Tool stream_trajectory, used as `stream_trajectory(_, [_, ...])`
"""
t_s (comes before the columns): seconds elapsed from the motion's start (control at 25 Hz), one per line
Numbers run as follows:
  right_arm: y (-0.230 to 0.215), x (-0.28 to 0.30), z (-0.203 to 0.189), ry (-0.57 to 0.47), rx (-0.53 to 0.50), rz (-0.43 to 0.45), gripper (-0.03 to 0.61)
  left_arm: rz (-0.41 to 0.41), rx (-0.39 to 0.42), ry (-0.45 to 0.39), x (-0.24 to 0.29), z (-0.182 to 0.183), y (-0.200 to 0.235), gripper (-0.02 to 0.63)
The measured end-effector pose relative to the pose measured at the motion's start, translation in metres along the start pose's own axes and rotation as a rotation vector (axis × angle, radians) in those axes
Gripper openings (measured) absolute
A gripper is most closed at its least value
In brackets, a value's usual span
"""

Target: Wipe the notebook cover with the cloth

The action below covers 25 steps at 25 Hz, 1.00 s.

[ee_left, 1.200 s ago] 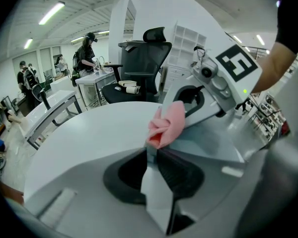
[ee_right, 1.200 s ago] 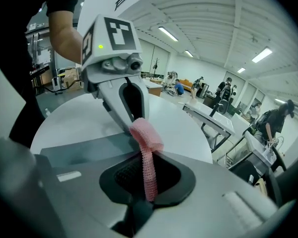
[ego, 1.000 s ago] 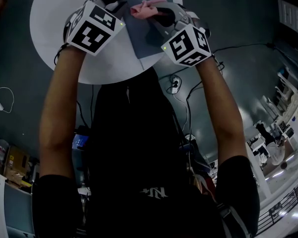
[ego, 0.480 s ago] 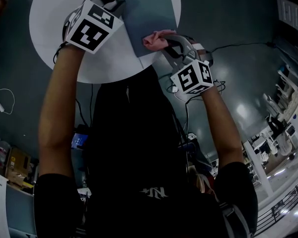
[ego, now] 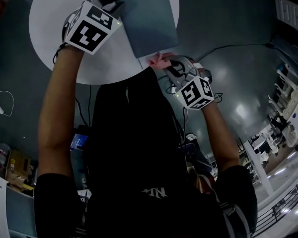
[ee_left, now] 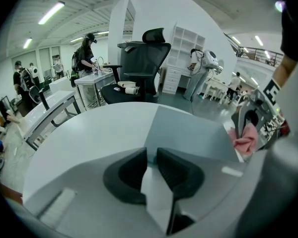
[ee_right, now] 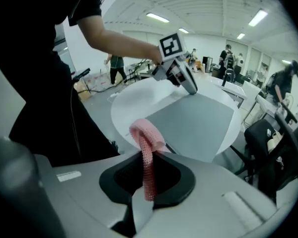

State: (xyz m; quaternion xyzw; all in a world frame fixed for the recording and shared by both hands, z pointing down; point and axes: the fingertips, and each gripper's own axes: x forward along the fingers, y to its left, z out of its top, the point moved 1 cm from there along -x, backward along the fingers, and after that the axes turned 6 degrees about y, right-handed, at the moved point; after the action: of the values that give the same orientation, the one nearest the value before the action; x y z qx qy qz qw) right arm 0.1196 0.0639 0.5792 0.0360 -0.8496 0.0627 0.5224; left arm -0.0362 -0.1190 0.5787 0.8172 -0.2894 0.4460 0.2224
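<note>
Moved: right gripper [ego: 168, 64] has drawn the pink mesh cloth [ego: 156, 60] along the cover, from the far part down to the near edge, close to the person.
Notebook: flat grey notebook [ego: 150, 21] lies closed on the round white counter [ego: 54, 19], with its near edge almost at the counter's rim.
Right fingers: closed on a fold of the cloth, which stands up between them, so the loose end can rub the cover.
Left fingers: left gripper [ego: 113, 5] has them narrow. They seem to pinch the notebook's far corner, I think so that it does not slide under the strokes.
Stage: one stroke looks finished; probably another pass follows.
</note>
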Motion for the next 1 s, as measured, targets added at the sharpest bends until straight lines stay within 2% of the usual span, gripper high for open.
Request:
stream_trajectory(0.12, [-0.016, -0.029, 0.039, -0.138, 0.023, -0.067, 0.032, -0.003, 0.005, -0.003, 0.001, 0.000, 0.000, 0.069])
stream_trajectory(0.24, [-0.059, -0.049, 0.090, -0.260, 0.000, -0.177, 0.032, 0.002, 0.007, -0.002, 0.003, -0.003, 0.000, 0.067])
stream_trajectory(0.32, [-0.095, -0.050, 0.115, -0.301, 0.025, -0.238, 0.032, 0.005, 0.003, -0.007, 0.004, -0.003, 0.000, 0.067])
stream_trajectory(0.48, [-0.156, -0.029, 0.156, -0.298, 0.004, -0.290, 0.032, 0.009, -0.005, -0.020, 0.001, 0.000, 0.001, 0.067])
stream_trajectory(0.6, [-0.181, 0.002, 0.172, -0.269, 0.025, -0.263, 0.032, 0.010, -0.008, -0.029, -0.002, 0.000, 0.001, 0.067])
stream_trajectory(0.76, [-0.186, 0.048, 0.162, -0.181, 0.083, -0.201, 0.032, 0.008, -0.012, -0.038, -0.001, -0.001, 0.001, 0.067])
stream_trajectory(1.0, [-0.184, 0.064, 0.156, -0.151, 0.051, -0.221, 0.032, 0.007, -0.014, -0.041, 0.002, -0.001, 0.002, 0.067])
